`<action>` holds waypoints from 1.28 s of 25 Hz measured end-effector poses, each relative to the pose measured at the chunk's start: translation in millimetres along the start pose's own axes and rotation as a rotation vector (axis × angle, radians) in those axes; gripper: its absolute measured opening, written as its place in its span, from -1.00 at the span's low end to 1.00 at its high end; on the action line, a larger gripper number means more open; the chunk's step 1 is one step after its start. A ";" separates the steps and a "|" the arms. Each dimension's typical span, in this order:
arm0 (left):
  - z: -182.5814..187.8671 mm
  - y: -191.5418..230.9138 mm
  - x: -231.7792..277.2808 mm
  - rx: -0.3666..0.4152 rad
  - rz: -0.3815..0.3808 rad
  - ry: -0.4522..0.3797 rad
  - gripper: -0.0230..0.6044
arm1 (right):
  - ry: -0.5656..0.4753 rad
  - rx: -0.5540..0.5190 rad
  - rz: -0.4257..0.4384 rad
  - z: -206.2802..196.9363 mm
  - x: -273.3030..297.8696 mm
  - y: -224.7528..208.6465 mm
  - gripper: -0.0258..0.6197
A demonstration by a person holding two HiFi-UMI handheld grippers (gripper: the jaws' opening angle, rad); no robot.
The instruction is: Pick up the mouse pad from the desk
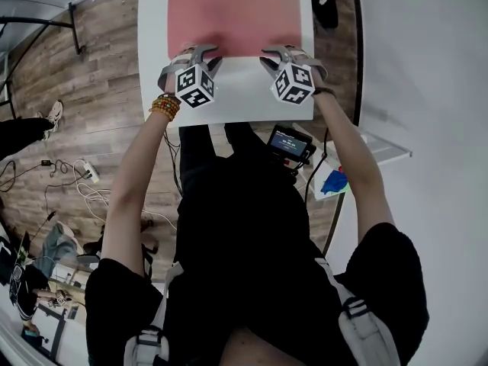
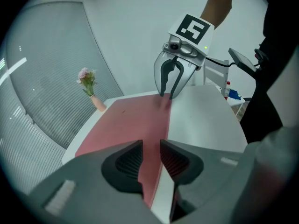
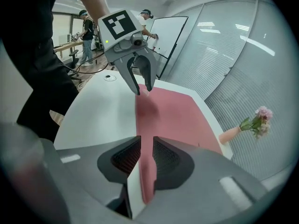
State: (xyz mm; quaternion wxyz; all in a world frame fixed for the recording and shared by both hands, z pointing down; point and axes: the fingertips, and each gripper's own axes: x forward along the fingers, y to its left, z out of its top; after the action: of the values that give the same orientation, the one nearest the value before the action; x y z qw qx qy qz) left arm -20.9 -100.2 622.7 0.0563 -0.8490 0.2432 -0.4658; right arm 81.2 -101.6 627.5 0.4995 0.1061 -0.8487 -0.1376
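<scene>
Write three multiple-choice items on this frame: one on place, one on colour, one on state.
1. Where on the mouse pad are the left gripper and right gripper?
A. far edge
B. middle
C. near edge

2. Mouse pad colour?
A. blue
B. pinkish red
C. black

3. The mouse pad is:
A. flat on the desk
B. rolled up
C. lifted clear

Key:
1 C: the head view shows both at its nearer edge.
2 B: it is pinkish red in every view.
3 A: both gripper views show it lying flat on the white top.
</scene>
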 end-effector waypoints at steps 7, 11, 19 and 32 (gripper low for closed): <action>-10.7 -6.3 30.3 0.008 -0.080 0.038 -0.54 | 0.042 -0.015 0.070 -4.3 35.6 0.6 -0.55; -20.2 -7.4 49.6 0.013 -0.114 0.064 -0.54 | 0.058 -0.006 0.106 -5.9 52.1 1.0 -0.54; -34.9 -14.9 71.5 0.025 -0.176 0.087 -0.54 | 0.089 -0.011 0.179 -10.0 82.1 8.0 -0.53; -21.1 -16.9 69.6 -0.005 -0.232 0.038 -0.54 | 0.135 -0.004 0.287 -11.3 87.6 9.9 -0.55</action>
State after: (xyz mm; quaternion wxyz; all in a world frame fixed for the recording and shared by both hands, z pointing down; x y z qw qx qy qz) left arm -0.9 -115.0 693.1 -0.0046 -0.8625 0.1452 -0.4847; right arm 48.8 -121.6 707.8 0.5702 -0.0083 -0.8194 -0.0591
